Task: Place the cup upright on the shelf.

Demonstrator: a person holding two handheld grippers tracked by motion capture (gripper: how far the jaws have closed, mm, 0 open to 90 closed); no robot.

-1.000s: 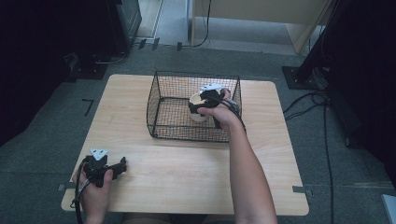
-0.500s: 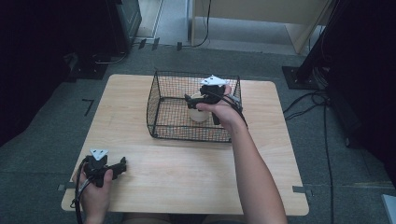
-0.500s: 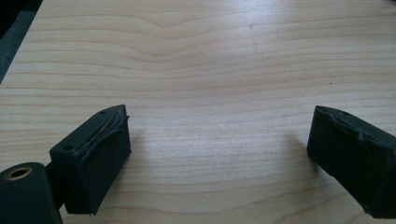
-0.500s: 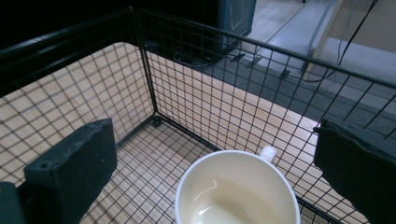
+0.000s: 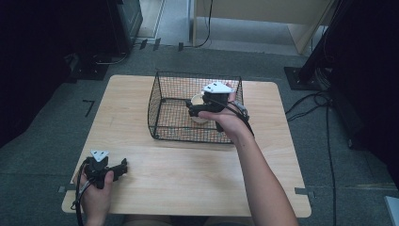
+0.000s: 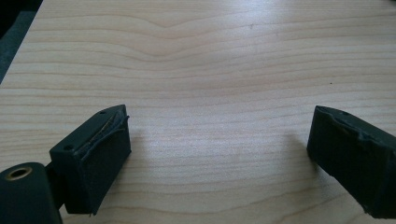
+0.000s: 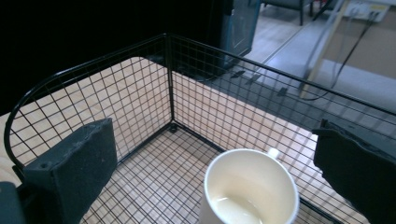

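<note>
A white cup [image 5: 198, 100] stands upright inside a black wire basket [image 5: 159, 101] at the middle back of the wooden table [image 5: 188, 174]. My right gripper [image 5: 192, 111] hovers over the basket beside the cup, jaws pointing left. In the right gripper view the cup [image 7: 250, 191] sits low between the wide-apart jaws of the right gripper [image 7: 217, 175], untouched, with the basket's mesh wall [image 7: 140, 88] behind. My left gripper [image 5: 123, 166] rests at the table's front left. Its own view has the left gripper [image 6: 219, 154] open over bare wood.
A dark cabinet [image 5: 124, 19] stands on the floor beyond the table's far left. Cables [image 5: 324, 101] run across the floor on the right. A wooden furniture piece [image 5: 263, 19] stands at the back.
My right gripper has shifted slightly up and toward the far side over the cup. The cup stays in the basket. The left gripper has not moved.
</note>
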